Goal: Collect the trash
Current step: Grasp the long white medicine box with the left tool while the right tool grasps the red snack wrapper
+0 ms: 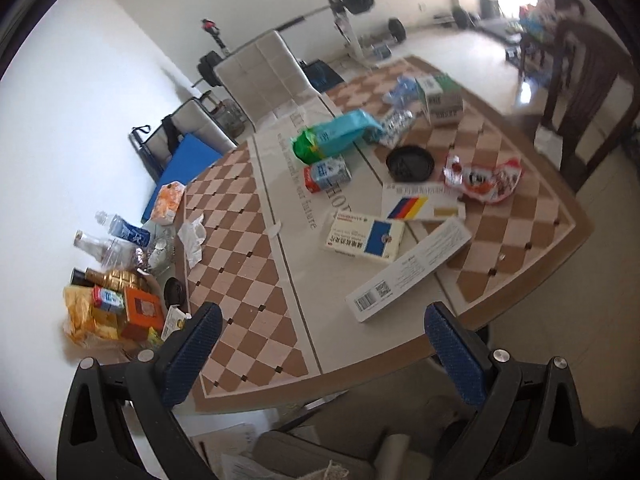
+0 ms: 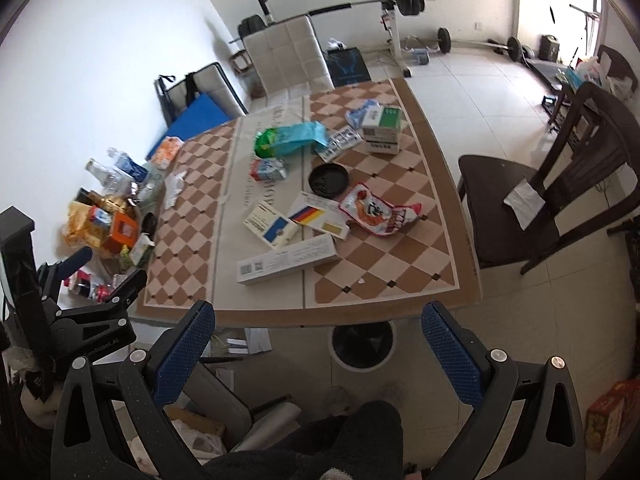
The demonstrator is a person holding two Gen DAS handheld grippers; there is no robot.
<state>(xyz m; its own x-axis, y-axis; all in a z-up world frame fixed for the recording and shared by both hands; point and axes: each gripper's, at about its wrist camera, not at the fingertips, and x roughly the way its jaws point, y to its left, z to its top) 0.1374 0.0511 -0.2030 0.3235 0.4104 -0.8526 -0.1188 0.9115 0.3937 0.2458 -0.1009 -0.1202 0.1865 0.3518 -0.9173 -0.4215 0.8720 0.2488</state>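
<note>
Nothing looks collected yet: the long white cardboard box (image 2: 286,260), the red crinkled snack bag (image 2: 380,212) and other litter cover the checkered desk (image 2: 384,280). The round bin (image 2: 362,346) waits at lower centre. Left gripper (image 1: 322,322) and right gripper (image 2: 318,320) both gape wide, holding nothing.

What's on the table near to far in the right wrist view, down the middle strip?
Long white box → blue-and-white box → small milk carton → teal and green bag.
</note>
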